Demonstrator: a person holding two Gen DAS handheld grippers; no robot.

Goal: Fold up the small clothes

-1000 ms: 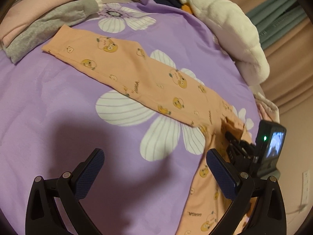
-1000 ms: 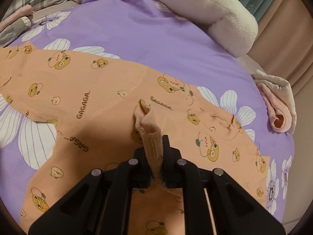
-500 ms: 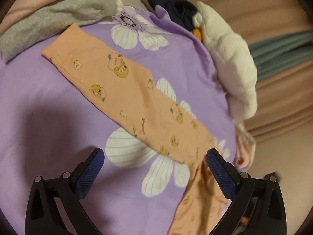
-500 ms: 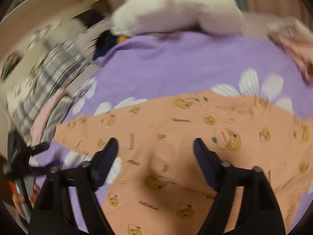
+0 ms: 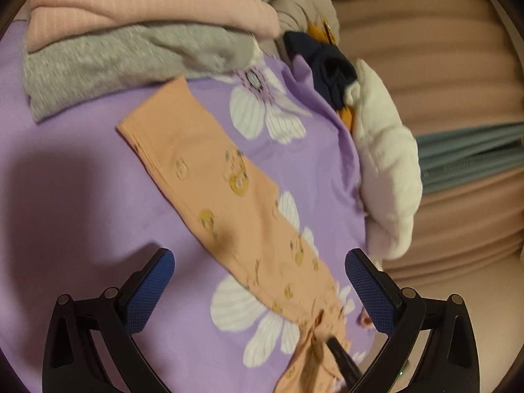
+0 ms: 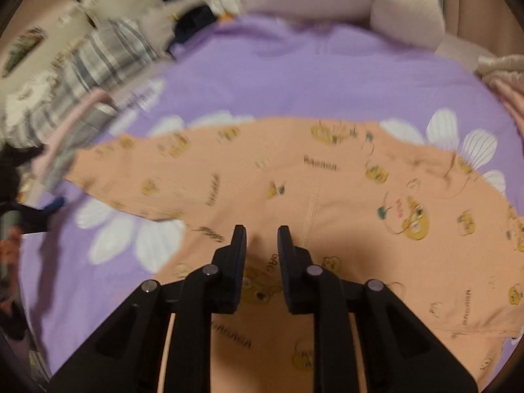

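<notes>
Orange printed baby trousers (image 6: 294, 177) lie spread on the purple flowered sheet (image 6: 294, 75). My right gripper (image 6: 262, 232) hovers over their middle near the seam; its jaws are closing to a narrow gap with nothing between them. In the left wrist view one trouser leg (image 5: 213, 190) runs diagonally from its cuff (image 5: 147, 131) down to the lower right. My left gripper (image 5: 260, 281) stands wide open above that leg, its blue pads (image 5: 154, 281) astride it and not touching. The right gripper's dark tip (image 5: 340, 360) shows at the bottom by bunched cloth.
Folded pink (image 5: 147, 3) and grey (image 5: 114, 65) clothes are stacked past the cuff. A navy garment (image 5: 327, 65) and a white fluffy blanket (image 5: 386, 170) line the sheet's far edge. Plaid fabric (image 6: 98, 65) lies at the left, a pink cloth (image 6: 507, 88) at the right.
My right gripper let go of the fabric fold, opened wide, lifted and swung, and its jaws have narrowed again. My left gripper moved along the leg toward the cuff, rolling as it went.
</notes>
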